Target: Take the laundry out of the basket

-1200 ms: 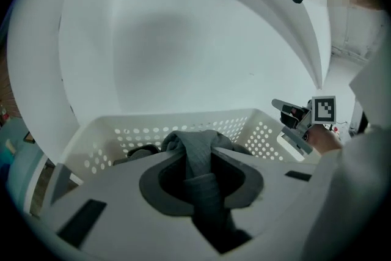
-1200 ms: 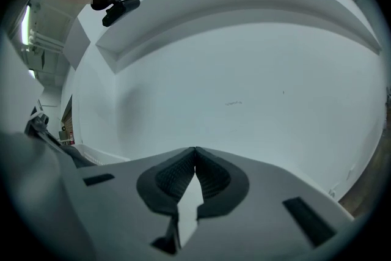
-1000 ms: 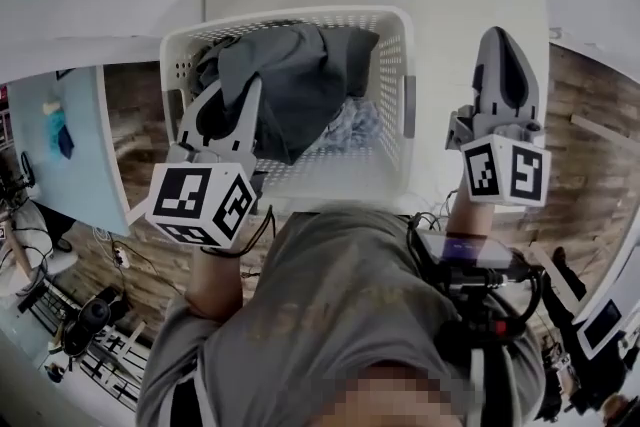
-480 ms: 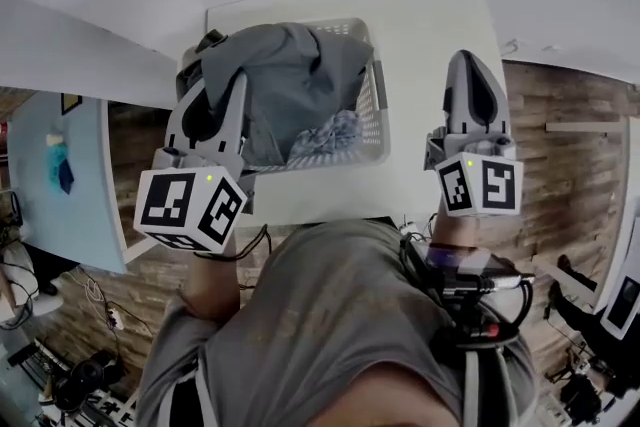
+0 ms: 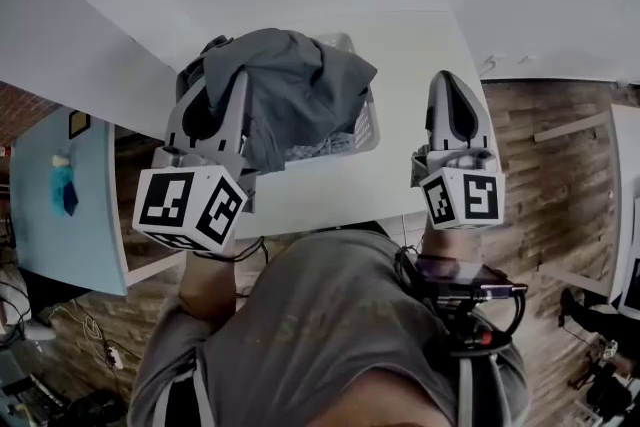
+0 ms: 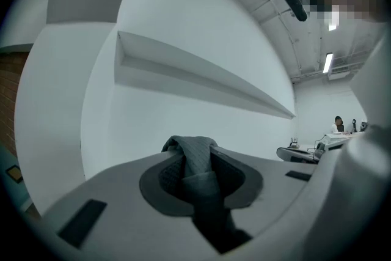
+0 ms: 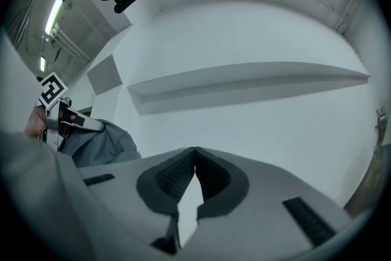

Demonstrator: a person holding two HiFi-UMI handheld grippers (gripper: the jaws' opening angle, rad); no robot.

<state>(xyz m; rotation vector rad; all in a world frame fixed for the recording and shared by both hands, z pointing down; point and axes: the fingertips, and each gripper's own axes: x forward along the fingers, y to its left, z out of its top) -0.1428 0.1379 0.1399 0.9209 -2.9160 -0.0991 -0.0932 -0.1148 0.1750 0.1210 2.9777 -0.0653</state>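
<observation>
left tongs [image 6: 194, 162] pinching grey garment [image 5: 295, 85] over basket [image 5: 366, 129] | right tongs [image 7: 195, 156] pressed together, empty | soft, light, floppy, likely to drape | best pinched at a bunched fold

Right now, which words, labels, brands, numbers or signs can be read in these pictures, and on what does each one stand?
No words or numbers can be read.
left gripper's cube: square black-and-white markers, patterns only, no letters.
right gripper's cube: the same kind of markers.
person's shirt: any print is too faint to read.
</observation>
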